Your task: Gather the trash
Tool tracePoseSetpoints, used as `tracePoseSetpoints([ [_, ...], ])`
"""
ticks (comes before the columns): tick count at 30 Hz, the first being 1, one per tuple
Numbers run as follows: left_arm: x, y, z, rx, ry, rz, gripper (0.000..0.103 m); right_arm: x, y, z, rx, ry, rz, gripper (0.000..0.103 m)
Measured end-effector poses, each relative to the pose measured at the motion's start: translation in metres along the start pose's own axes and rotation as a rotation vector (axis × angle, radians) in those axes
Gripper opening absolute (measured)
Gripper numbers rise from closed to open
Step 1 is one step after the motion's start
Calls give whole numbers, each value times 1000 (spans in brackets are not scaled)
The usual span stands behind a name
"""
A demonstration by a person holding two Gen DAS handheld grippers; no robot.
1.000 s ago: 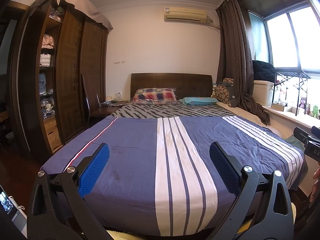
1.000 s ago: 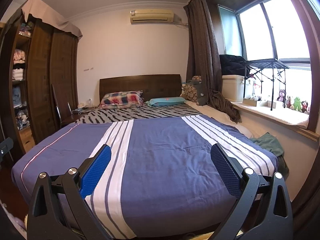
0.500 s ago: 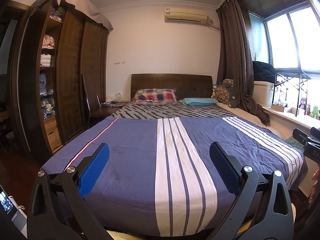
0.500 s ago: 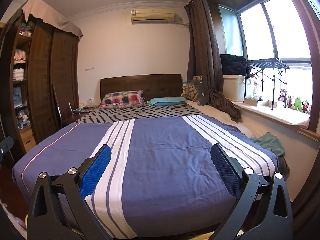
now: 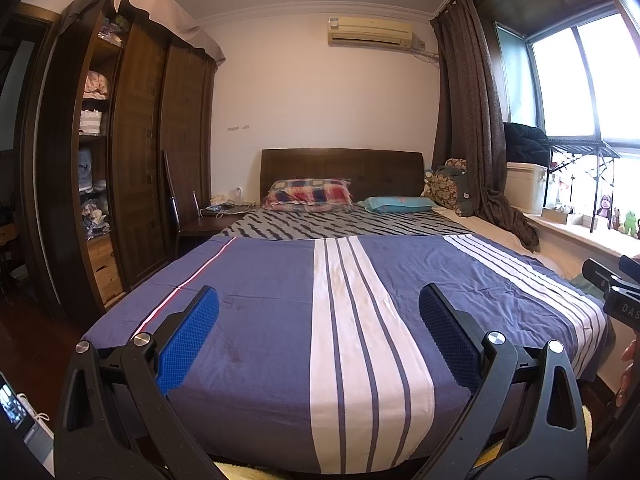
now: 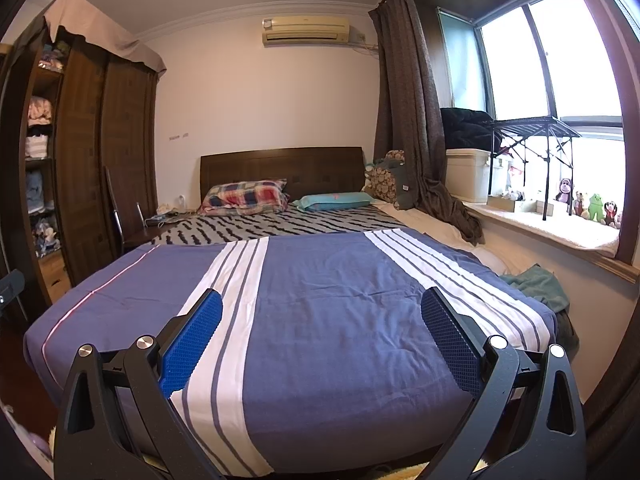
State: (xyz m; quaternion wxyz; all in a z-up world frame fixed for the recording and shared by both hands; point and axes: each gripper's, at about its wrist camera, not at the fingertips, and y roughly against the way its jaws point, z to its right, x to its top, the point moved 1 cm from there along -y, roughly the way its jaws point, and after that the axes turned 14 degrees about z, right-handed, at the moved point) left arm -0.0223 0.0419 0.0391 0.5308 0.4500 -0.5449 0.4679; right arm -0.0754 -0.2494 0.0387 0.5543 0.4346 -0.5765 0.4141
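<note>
Left tongs (image 5: pixel 319 310): black frame, blue textured pads, spread wide with nothing between them, held at the foot of the bed. Right tongs (image 6: pixel 321 312): same build, likewise spread wide and holding nothing, also at the foot of the bed; part of them shows at the right edge of the left wrist view.

Trash: none can be made out in either view; its place cannot be told.

Bed: dark wooden headboard (image 5: pixel 342 168), navy-blue cotton cover with white stripes (image 5: pixel 280 280) over the near half, grey sheet with black zebra markings (image 5: pixel 340 226) beyond it. Red-and-blue plaid pillow (image 5: pixel 310 194) and flat turquoise pillow (image 5: pixel 400 204) lie side by side against the headboard.

Left of the bed: tall dark-brown wooden wardrobe (image 5: pixel 140 152), one compartment open with folded clothes on shelves; small dark bedside tabletop (image 5: pixel 204 222) carrying cables and small items.

Right of the bed: dark-brown curtain (image 6: pixel 408 120), white lidded plastic box (image 6: pixel 468 174), row of small plush toys (image 6: pixel 588 204) on the window sill, crumpled green cloth (image 6: pixel 538 284) beside the mattress.

Wall above the headboard: cream air conditioner (image 5: pixel 370 31).
</note>
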Motion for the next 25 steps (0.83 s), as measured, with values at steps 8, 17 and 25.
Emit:
tracePoseSetpoints([
  [8, 1, -1, 1, 12, -14, -4, 95, -1, -1, -1, -1, 1, -5, 100],
  [17, -3, -3, -1, 3, 0, -8, 95, -2, -3, -2, 0, 5, -6, 100],
  [25, -7, -34, -11, 14, 19, -44, 95, -6, -31, 1, 8, 35, -5, 100],
])
